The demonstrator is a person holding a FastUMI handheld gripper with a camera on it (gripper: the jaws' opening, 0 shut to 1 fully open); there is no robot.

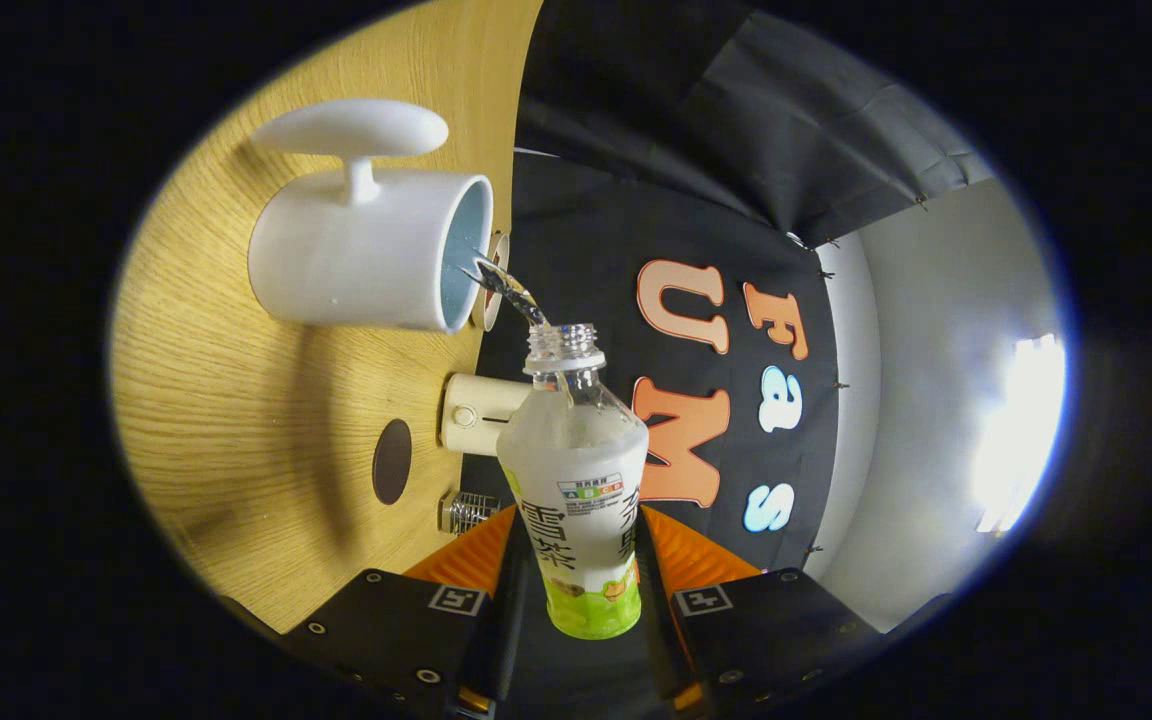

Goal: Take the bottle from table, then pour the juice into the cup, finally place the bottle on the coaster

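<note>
My gripper (584,560): clamped on juice bottle (576,470) | tipped, pouring into white mug (356,250) | likely light, slick, squashy; hold low.

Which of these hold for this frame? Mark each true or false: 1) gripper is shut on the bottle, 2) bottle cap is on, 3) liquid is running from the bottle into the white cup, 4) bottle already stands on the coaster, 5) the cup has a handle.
1) True. The gripper holds the bottle between its two fingers, both pressing on it.
2) False. The bottle's threaded neck is open, no cap on it.
3) True. A clear stream runs from the neck into the mouth of the white cup.
4) False. The dark round coaster lies bare on the wooden table; the bottle is tilted in the gripper.
5) True. The cup handle sticks out from its side.
</note>
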